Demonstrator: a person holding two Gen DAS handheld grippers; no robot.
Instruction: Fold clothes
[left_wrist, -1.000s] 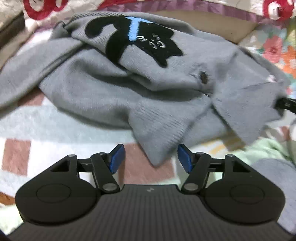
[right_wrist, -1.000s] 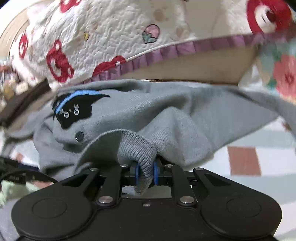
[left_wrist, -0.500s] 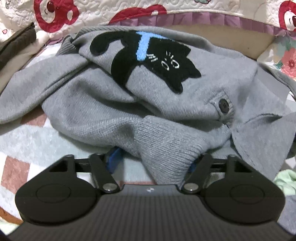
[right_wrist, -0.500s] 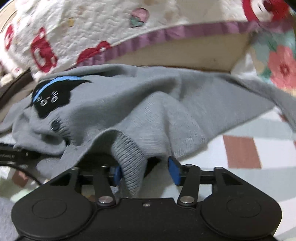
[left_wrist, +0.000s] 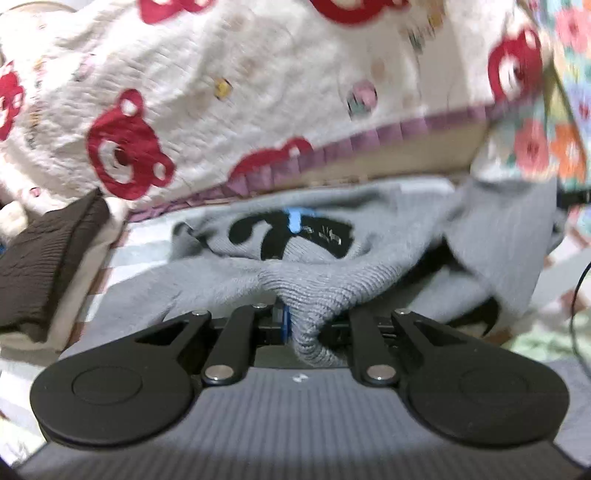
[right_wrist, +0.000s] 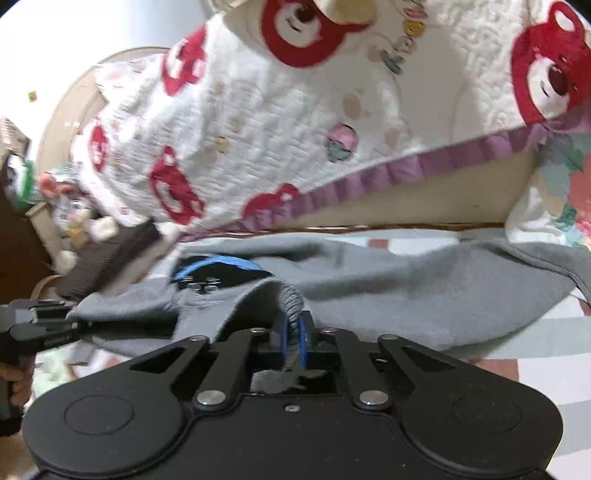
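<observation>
A grey knit cardigan with a black cat patch lies crumpled on the checked bedspread; it also shows in the right wrist view. My left gripper is shut on a ribbed grey edge of the cardigan, which bunches between the pads. My right gripper is shut on another ribbed edge of the same cardigan. Both pinched edges are lifted off the bed. The left gripper also shows at the left edge of the right wrist view.
A white quilt with red bears and a purple frill rises behind the cardigan. Folded dark brown knitwear lies at the left. A floral pillow is at the right. A black cable runs at the right edge.
My left gripper moved onto the cardigan's ribbed edge and closed on it. My right gripper opened half a second ago and has shut again on its edge. Both have lifted.
</observation>
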